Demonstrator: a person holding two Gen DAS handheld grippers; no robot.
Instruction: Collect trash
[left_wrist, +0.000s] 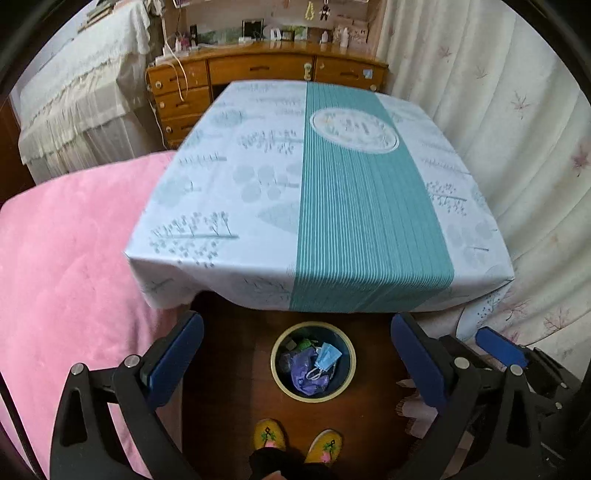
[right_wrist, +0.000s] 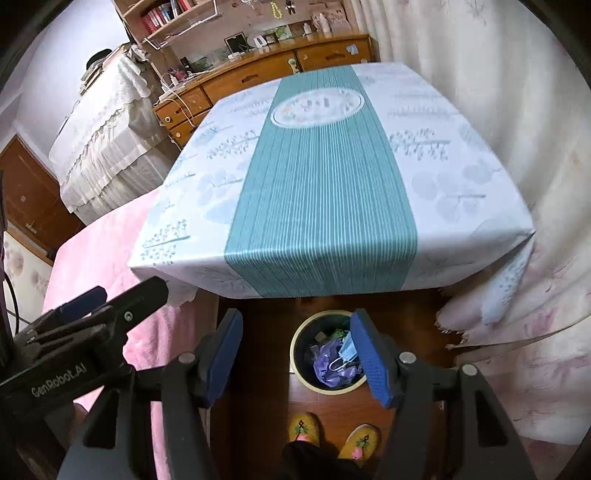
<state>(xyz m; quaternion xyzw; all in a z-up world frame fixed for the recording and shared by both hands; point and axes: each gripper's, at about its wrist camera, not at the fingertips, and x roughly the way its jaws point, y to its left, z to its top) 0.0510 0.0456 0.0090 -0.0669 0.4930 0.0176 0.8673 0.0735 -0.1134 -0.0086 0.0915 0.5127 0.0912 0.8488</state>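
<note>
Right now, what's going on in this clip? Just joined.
A person in yellow slippers stands at a cloth-covered table, holding a gripper in each hand above the floor. The left gripper and right gripper are both open and hold nothing. Below them a bin on the floor holds a blue face mask and a purple bag. No trash shows on the tablecloth, so collecting looks done or close to it.

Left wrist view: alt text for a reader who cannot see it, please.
The open left gripper hangs above a round bin on the floor holding a blue face mask and a purple bag. Beyond stands a table under a teal-striped cloth.
</note>
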